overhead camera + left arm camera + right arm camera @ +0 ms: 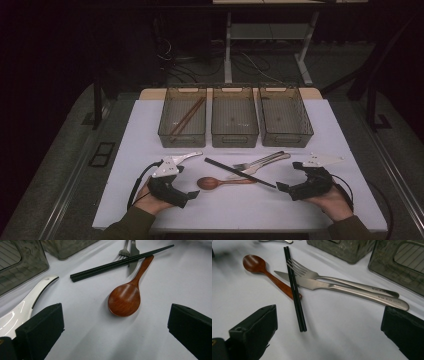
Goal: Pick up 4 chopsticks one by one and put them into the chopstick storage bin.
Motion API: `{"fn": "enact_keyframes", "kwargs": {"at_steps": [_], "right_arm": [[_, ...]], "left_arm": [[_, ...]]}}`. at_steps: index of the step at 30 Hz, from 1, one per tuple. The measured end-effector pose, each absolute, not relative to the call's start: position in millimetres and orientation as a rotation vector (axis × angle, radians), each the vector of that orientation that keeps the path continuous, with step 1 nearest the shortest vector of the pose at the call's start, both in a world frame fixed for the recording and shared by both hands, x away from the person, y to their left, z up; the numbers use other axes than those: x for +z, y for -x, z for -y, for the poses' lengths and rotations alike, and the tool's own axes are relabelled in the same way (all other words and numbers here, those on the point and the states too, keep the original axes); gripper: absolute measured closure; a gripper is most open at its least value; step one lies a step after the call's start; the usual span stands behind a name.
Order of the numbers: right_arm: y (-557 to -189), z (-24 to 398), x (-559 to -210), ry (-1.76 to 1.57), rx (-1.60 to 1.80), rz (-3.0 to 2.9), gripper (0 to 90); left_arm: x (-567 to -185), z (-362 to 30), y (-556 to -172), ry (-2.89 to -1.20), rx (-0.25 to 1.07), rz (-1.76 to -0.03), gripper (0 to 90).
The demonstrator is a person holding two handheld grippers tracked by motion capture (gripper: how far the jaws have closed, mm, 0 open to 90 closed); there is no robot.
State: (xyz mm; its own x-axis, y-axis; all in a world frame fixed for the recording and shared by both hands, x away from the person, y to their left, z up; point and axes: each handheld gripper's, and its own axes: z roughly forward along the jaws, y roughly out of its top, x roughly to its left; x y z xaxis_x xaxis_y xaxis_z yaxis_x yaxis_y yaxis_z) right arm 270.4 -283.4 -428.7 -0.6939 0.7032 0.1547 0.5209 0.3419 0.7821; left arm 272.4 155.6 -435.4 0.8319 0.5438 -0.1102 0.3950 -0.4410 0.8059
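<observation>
On the white table (125,200), near the middle, sits a small heap of cutlery, and both grippers are parked just short of it. The left gripper (192,194) rests low at the near left, its jaws spread wide with nothing between them. In the left gripper view those black jaws frame the wooden spoon (124,299), which lies bowl toward the gripper, handle running away under a pair of black chopsticks (120,263). The spoon is close, just ahead of the jaws, not touched. To the left of it lies a white ladle-style spoon (30,300), partly behind the left jaw.

Over on the near right, the right gripper (282,186) is also held low, jaws wide apart and empty. Its own view looks straight at the near end of the black chopsticks, which lie side by side and cross over the wooden spoon's handle and over the blade of a steel knife (342,288). A steel fork (332,277) lies just beyond the knife, its handle alongside.

At the far edge stand three smoky plastic bins in a row. The left bin (183,117) holds a pair of brown chopsticks (187,116); the middle bin (234,117) and right bin (285,117) look empty.
</observation>
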Motion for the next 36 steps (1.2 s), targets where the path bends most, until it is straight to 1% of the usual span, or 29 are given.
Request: {"fn": "enact_keyframes", "kwargs": {"at_steps": [9, 10, 11, 16, 21, 24, 32, 35, 36], "right_arm": [[-283.3, 270.0, -425.2, -1.103, 1.259, -2.428, 0.7], [-285.0, 268.4, -424.7, -1.102, 1.262, -2.427, 3.8], [-286.5, 267.3, -424.0, -1.093, 1.272, -2.43, 4.8], [-297.2, 259.6, -422.7, -1.074, 1.272, -2.43, 6.6], [-305.3, 254.4, -421.2, -1.055, 1.294, -2.441, 14.1], [-309.6, 251.2, -422.0, -1.059, 1.3, -2.456, 15.0], [-320.1, 239.0, -423.9, -0.998, 1.307, -2.524, 30.4], [-323.6, 233.4, -423.9, -0.982, 1.303, -2.547, 39.4], [-324.3, 231.8, -424.1, -0.979, 1.302, -2.555, 40.2]], "left_arm": [[-435.4, -154.5, -271.1, -2.102, 0.203, -0.677, 0.0], [-435.5, -154.0, -270.9, -2.101, 0.203, -0.679, 0.0], [-435.7, -153.8, -270.8, -2.102, 0.203, -0.679, 0.0], [-435.9, -153.6, -270.8, -2.105, 0.202, -0.677, 0.0], [-436.0, -153.8, -271.6, -2.101, 0.199, -0.683, 0.0], [-436.6, -153.4, -272.0, -2.104, 0.2, -0.684, 0.0], [-437.8, -152.1, -271.4, -2.112, 0.207, -0.679, 0.0], [-437.8, -152.0, -271.3, -2.11, 0.205, -0.673, 0.0], [-438.0, -152.1, -271.7, -2.109, 0.202, -0.675, 0.0]]}}
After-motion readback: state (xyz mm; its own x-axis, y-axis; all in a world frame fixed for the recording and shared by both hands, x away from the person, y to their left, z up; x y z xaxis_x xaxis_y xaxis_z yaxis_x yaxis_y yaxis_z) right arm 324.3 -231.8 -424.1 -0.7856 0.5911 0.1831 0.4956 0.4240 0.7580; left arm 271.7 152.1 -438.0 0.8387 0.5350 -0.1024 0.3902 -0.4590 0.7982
